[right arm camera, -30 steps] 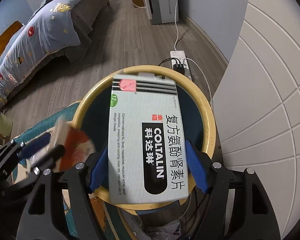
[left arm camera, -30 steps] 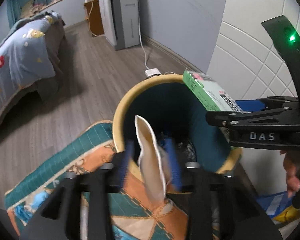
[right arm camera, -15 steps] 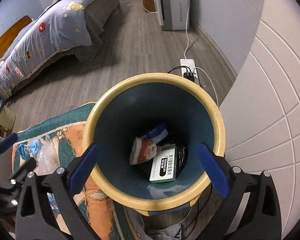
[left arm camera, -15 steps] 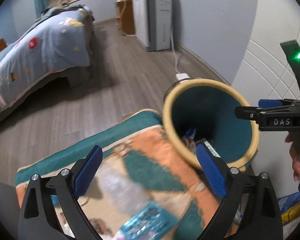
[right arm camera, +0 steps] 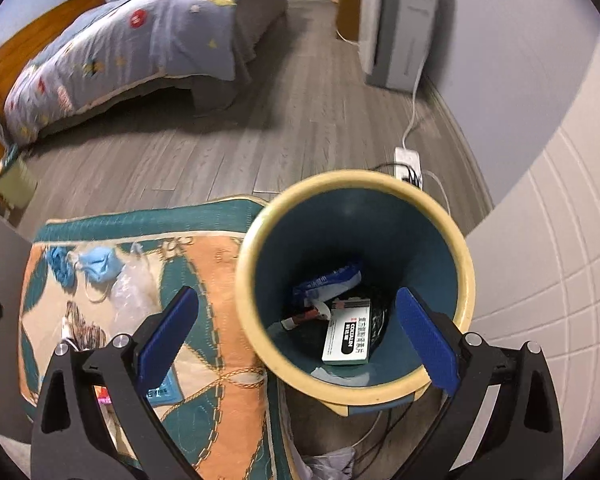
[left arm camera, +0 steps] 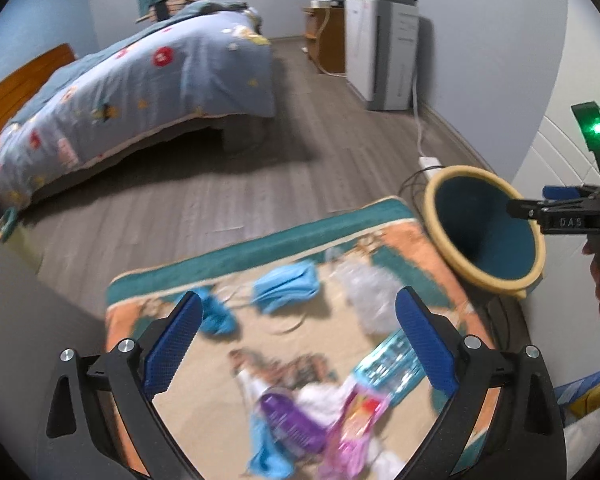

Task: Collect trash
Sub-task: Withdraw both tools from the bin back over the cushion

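**Both grippers empty, bin beside the mat**

While my left gripper (left arm camera: 298,340) hangs over the quilted mat (left arm camera: 260,248) with its two blue-padded fingers spread wide and nothing between them, my right gripper (right arm camera: 298,334) sits above the trash bin (right arm camera: 466,264), equally spread and empty. From the left wrist view I see the right gripper (left arm camera: 562,216) over the bin's (left arm camera: 432,208) far rim.

The bin is round, with a thick cream rim and a smooth teal inside, and it stands just off the mat's right edge, touching or nearly touching it. A tiled white wall (right arm camera: 560,280) closes in on the bin's other side; beyond the mat's far edge lies open grey plank floor (right arm camera: 228,152) up to the bed (right arm camera: 140,36).

Inside the bin I count one white-and-green medicine box (right arm camera: 348,338) lying flat, one blue wrapper (right arm camera: 328,280) and a small crumpled white-and-red scrap (right arm camera: 308,314).

On the mat, soft and stitched in teal, orange and cream, loose trash is scattered: one pale blue face mask (left arm camera: 288,286) near the far edge, one crumpled blue piece (left arm camera: 216,314) toward the far left corner, one clear crinkled plastic bag (left arm camera: 364,292), one flat turquoise packet (left arm camera: 392,364) near the right edge, and one purple packet (left arm camera: 288,420) beside one pink packet (left arm camera: 356,424) at the near edge, both blurred.
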Demonstrator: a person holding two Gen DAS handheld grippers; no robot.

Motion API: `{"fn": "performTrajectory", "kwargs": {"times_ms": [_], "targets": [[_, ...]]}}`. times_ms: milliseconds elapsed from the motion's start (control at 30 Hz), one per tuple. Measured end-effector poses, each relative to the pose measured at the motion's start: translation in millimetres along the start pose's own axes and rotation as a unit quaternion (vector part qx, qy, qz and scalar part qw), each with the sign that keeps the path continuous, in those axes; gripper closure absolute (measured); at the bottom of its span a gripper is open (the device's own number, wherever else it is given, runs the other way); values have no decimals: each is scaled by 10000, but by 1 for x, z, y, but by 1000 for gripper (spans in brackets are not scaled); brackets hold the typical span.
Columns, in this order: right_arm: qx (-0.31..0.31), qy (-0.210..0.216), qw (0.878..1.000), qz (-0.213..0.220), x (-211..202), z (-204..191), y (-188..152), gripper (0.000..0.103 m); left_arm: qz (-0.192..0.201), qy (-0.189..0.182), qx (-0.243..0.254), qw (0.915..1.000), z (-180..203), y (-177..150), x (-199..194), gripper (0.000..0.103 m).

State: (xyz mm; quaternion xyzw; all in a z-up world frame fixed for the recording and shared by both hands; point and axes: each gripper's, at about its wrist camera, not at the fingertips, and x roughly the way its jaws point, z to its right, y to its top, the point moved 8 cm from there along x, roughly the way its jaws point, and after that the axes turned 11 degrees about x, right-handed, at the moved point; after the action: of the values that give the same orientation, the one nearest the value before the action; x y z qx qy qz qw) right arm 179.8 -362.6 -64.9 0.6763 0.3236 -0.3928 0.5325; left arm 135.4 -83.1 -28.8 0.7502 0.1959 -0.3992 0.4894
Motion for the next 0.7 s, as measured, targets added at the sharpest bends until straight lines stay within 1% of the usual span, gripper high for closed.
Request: {"fn": "performTrajectory", "kwargs": {"times_ms": [133, 200, 267, 400, 467, 533, 600, 633, 700], "targets": [[-186, 111, 9998, -22, -15, -26, -15, 6, 17, 160, -78, 9998, -13, -24, -23, 7], [-256, 224, 9993, -124, -23, -41, -27, 6, 38, 168, -190, 9997, -17, -38, -35, 7], [-314, 329, 9989, -130, -33, -56, -38, 6, 51, 127, -291, 9995, -18, -50, -45, 7], [-275, 403, 9988, -89, -49, -78, -64, 6, 82, 210, -294, 9993, -19, -73, -63, 7], [-218, 417, 9988, -153, -49, -84, -75, 6, 104, 175, -309, 9993, -17, -82, -68, 7], [-82, 429, 9985, -333, -47, -91, -91, 6, 131, 118, -346, 9992, -14, -91, -71, 7], [33, 478, 9980, -416, -45, -98, -105, 6, 80, 37, -268, 9996, -8, -100, -68, 7], [51, 460, 9978, -473, -43, -102, -113, 6, 30, 41, -185, 9998, -5, -104, -65, 7], [9, 382, 9977, -565, -37, -108, -127, 6, -32, 167, -72, 9998, -7, -108, -62, 7]]}}
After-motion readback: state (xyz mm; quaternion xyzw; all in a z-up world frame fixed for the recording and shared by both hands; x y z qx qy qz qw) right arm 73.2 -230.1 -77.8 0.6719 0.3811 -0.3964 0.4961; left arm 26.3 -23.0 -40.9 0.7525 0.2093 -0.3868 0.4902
